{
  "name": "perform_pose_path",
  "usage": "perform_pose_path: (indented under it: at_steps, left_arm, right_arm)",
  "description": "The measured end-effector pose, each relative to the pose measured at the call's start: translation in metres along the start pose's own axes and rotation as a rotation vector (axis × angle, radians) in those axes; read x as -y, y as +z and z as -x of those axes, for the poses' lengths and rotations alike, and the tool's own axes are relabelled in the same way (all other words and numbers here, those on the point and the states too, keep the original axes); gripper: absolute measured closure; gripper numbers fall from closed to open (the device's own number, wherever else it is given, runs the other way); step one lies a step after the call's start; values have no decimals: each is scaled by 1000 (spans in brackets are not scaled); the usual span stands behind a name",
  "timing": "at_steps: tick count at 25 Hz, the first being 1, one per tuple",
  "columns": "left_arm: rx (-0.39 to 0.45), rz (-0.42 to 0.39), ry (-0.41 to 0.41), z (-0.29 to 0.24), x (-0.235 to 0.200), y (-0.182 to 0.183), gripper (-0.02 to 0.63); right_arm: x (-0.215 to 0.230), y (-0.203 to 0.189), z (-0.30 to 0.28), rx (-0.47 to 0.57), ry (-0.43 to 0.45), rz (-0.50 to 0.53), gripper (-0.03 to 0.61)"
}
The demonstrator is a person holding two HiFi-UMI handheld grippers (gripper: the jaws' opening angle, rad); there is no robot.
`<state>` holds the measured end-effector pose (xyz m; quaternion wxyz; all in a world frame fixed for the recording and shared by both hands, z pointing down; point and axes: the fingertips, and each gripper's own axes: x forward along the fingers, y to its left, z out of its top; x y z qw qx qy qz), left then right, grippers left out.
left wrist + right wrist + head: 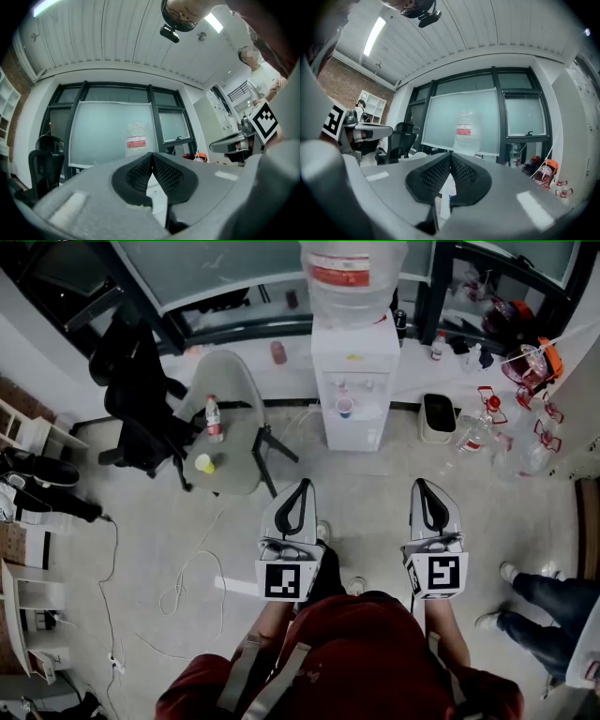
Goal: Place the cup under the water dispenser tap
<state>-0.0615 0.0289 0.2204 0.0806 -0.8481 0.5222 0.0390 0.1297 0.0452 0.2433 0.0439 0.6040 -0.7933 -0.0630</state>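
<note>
The white water dispenser (353, 381) stands against the window wall with a big bottle (352, 273) on top. A small cup (344, 407) sits in its recess under the taps. A yellow cup (203, 463) stands on a grey oval table (234, 381) to the left, apart from the dispenser. My left gripper (300, 486) and right gripper (421, 486) are held side by side, well short of the dispenser, both shut with nothing between the jaws. In the right gripper view the right gripper (451, 154) points at the dispenser bottle (466, 133); the cup (451, 193) shows below the pads. The left gripper (151, 154) is also shut.
A plastic bottle (214, 418) stands on the grey table. A black office chair (131, 390) is left of it. Empty water jugs (473, 432) and a bin (437, 416) lie right of the dispenser. A person's legs (544, 601) are at the right. A cable (187, 577) runs over the floor.
</note>
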Motion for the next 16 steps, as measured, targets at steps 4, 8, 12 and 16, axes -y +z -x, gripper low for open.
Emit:
perform_pose_path:
  at_steps: [4,8,12,16]
  left_arm:
    - [-5,-7,10,4,-4,-2,615]
    - [-3,-2,28,8,-9,-2,615]
    - [2,3,34,10,-8,-1,617]
    - [-12,-2,27,9,-8,-2,617]
  right_arm:
    - [-3,-2,-3,-3,8,3,578]
    - [-6,-2,-5,-3,16,-1,578]
    - [-10,-1,-5,1,22,8,578]
    - [-9,0,-4,0,20,7,578]
